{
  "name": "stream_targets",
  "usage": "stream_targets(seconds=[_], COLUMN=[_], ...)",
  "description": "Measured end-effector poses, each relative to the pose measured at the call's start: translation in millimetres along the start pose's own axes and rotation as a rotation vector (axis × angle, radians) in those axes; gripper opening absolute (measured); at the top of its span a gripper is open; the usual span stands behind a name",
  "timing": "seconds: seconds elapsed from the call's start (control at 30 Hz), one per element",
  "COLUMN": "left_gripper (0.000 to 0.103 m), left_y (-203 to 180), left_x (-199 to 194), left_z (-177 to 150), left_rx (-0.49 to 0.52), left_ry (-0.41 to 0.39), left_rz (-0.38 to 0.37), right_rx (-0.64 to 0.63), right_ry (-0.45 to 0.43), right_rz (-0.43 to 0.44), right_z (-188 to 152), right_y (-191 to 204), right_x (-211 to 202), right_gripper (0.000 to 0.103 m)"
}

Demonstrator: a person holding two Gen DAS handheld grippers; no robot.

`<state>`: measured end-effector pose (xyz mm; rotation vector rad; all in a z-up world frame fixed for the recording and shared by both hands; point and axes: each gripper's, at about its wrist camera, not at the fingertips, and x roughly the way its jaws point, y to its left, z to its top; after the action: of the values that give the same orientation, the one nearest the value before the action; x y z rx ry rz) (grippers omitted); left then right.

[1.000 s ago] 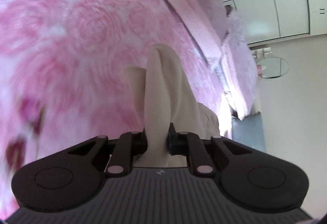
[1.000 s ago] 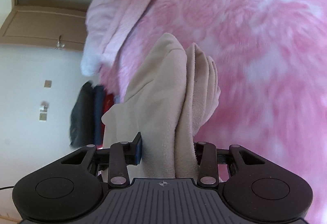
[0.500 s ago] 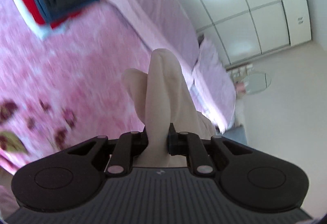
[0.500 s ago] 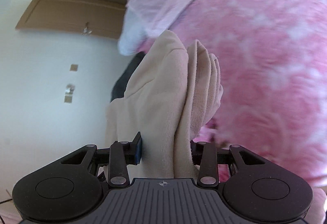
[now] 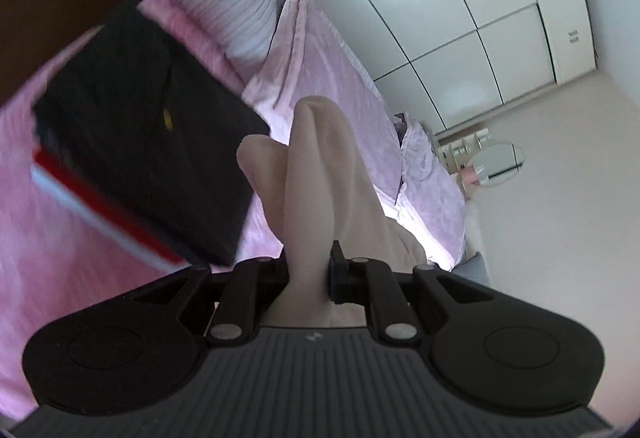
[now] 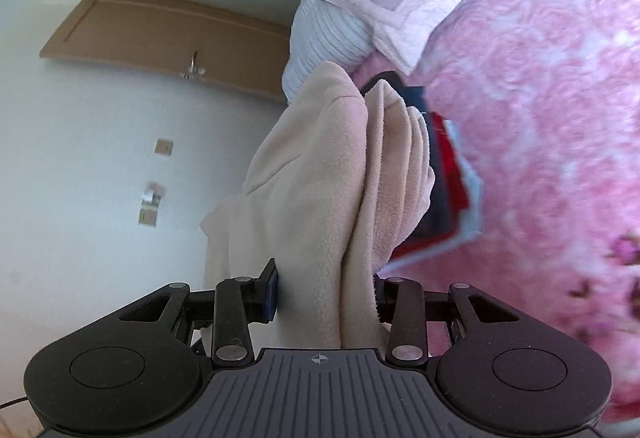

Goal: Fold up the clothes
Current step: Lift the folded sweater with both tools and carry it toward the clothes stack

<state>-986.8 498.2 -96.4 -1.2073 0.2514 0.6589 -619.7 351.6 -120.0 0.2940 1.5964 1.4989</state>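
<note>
Left gripper (image 5: 308, 274) squeezes cream cloth (image 5: 320, 174) – middle of frame, bunch points up, long way upward. Right gripper (image 6: 326, 298) pinches thick folds of same cloth (image 6: 320, 174). Folded pile (image 5: 140, 134) at left on pink blanket (image 6: 540, 98).

Bright daylight, fisheye warp, motion smear

Both views were evenly lit; glare sheened the wardrobe doors (image 5: 460, 34) at upper right of the left view. The pink bedspread (image 6: 560, 118) and the stacked dark clothes (image 5: 132, 142) were blurred, and straight lines curved toward black corners.
</note>
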Motion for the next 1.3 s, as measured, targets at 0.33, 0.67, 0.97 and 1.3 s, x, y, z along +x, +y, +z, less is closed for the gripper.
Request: stream_targets(seconds=[0.33, 0.67, 0.97, 1.3], left_gripper=[0.011, 0.011, 0.022, 0.010], left_y=[62, 107, 137, 97], left_x=[23, 66, 95, 51], left_z=[96, 137, 134, 133], left_rx=[-0.023, -0.035, 0.041, 0.251], left_ry=[0.032, 0.010, -0.043, -0.138], left_rz=[-0.035, -0.014, 0.119, 0.337], right_rx=[-0.018, -0.029, -0.081, -0.501], right_ry=[-0.043, -0.041, -0.076, -0.254], right_rz=[-0.071, -0.092, -0.179, -0.459], right_z=[21, 60, 63, 26], right_y=[36, 24, -10, 45], right_x=[95, 168, 218, 163], right_gripper=[0.038, 0.038, 0.052, 0.069])
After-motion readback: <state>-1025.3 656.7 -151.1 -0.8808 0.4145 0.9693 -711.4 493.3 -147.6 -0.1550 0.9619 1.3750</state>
